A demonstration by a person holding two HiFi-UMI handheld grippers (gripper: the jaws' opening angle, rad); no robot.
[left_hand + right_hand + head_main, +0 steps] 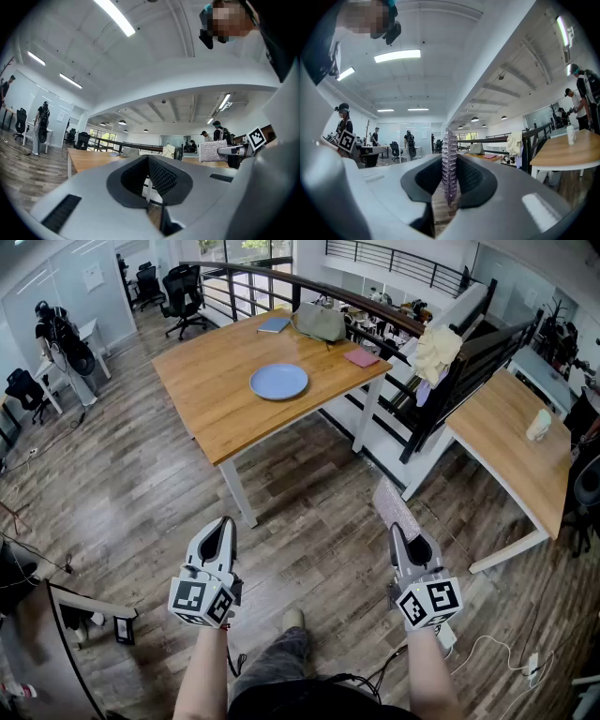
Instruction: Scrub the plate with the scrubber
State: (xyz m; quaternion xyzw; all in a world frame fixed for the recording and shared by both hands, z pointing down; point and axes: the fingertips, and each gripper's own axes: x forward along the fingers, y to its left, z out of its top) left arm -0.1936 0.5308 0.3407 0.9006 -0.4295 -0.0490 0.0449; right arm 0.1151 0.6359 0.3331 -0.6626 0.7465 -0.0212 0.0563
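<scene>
Two steps remain: my right claw (401,532) pinches the scrubber (392,502); left claw (225,526) closed, empty; reach the table's (206,381) middle; press flat on the plate (278,382).

The left claw (226,525) and the right claw (399,532) are held low before the body, side by side and well apart, each carried on a bare forearm (201,677). The left jaws are brought together with nothing between them. The right jaws are closed on the scrubber (394,505), which is seen edge-on.
</scene>
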